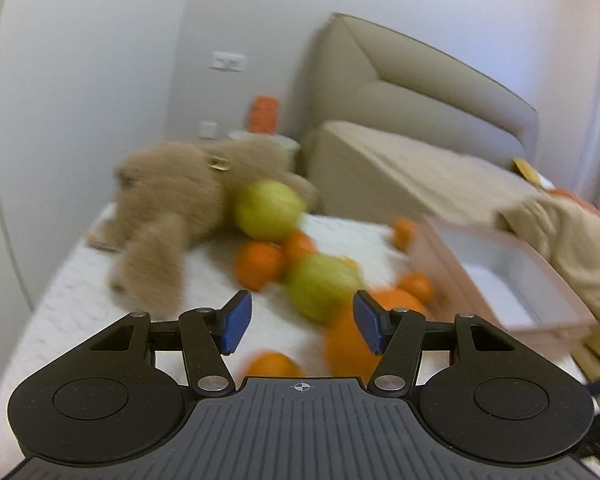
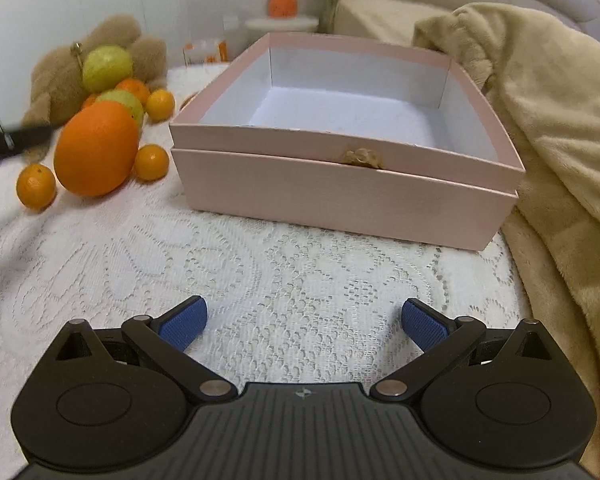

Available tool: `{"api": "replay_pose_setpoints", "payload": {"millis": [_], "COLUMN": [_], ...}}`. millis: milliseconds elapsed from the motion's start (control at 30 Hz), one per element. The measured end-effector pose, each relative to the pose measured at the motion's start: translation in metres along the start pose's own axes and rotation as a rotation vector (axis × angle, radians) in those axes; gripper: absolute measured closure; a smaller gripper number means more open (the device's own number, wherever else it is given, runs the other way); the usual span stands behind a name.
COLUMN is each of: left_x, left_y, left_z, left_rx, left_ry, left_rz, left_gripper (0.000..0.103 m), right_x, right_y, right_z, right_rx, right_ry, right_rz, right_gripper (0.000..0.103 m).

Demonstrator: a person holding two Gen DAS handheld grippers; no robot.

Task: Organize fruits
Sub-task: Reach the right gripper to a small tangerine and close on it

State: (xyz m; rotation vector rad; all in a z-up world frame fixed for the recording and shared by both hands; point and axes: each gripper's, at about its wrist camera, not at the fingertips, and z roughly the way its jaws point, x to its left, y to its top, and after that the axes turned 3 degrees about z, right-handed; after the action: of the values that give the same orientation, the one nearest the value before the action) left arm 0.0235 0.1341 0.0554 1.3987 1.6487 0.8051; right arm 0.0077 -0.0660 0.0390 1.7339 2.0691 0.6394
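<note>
Fruits lie heaped at the left of the right wrist view: a large orange [image 2: 96, 148], green apples [image 2: 107, 67] and small tangerines [image 2: 152, 162] on the lace-covered table [image 2: 280, 280], against a plush toy [image 2: 60, 76]. The pink box [image 2: 340, 196] at centre holds none, so sorting looks unstarted. The left claw [image 1: 298, 322] is part open and empty over the pile; the right claw [image 2: 304, 322] gapes wide, empty.

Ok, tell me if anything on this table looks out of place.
The brown teddy bear lies toppled among the loose fruit, a green apple resting against it. The pink box is empty; nothing looks spilled or damaged.
</note>
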Motion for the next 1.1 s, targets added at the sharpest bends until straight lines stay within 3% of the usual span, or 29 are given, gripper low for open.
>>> {"api": "replay_pose_setpoints", "payload": {"millis": [33, 167, 300, 367, 467, 533, 633, 800, 867, 967, 1100], "left_x": [0.01, 0.046, 0.064, 0.068, 0.074, 0.073, 0.078, 0.077, 0.074, 0.073, 0.074], "left_y": [0.002, 0.008, 0.002, -0.003, -0.009, -0.01, -0.01, -0.01, -0.011, -0.013, -0.015], "left_z": [0.001, 0.003, 0.004, 0.003, 0.003, 0.003, -0.002, -0.006, -0.003, 0.002, 0.008], "left_rx": [0.0, -0.021, -0.069, -0.088, -0.099, -0.092, -0.104, -0.11, -0.1, -0.084, -0.062], "left_ry": [0.005, 0.028, 0.02, 0.002, -0.028, -0.037, -0.048, -0.062, -0.064, -0.06, -0.062], "left_rz": [-0.022, -0.121, -0.209, -0.232, -0.249, -0.26, -0.288, -0.297, -0.284, -0.271, -0.268], "left_gripper": [0.041, 0.042, 0.042, 0.042, 0.042, 0.042, 0.042, 0.042, 0.042, 0.042, 0.042], "right_x": [0.008, 0.049, 0.076, 0.081, 0.078, 0.07, 0.057, 0.057, 0.059, 0.059, 0.06], "right_y": [0.005, 0.043, 0.127, 0.178, 0.236, 0.257, 0.274, 0.282, 0.279, 0.276, 0.277], "right_z": [-0.006, -0.041, -0.054, -0.033, 0.026, 0.069, 0.118, 0.16, 0.17, 0.169, 0.134], "right_rx": [0.003, -0.07, -0.162, -0.144, -0.032, 0.037, 0.128, 0.177, 0.209, 0.19, 0.102], "right_ry": [0.02, 0.115, 0.113, 0.069, -0.009, -0.082, -0.103, -0.161, -0.152, -0.189, -0.126], "right_rz": [-0.024, -0.138, -0.196, -0.196, -0.19, -0.146, -0.078, -0.076, -0.066, -0.073, -0.046], "right_gripper": [0.013, 0.013, 0.012, 0.011, 0.012, 0.022, 0.031, 0.032, 0.041, 0.056, 0.057]}}
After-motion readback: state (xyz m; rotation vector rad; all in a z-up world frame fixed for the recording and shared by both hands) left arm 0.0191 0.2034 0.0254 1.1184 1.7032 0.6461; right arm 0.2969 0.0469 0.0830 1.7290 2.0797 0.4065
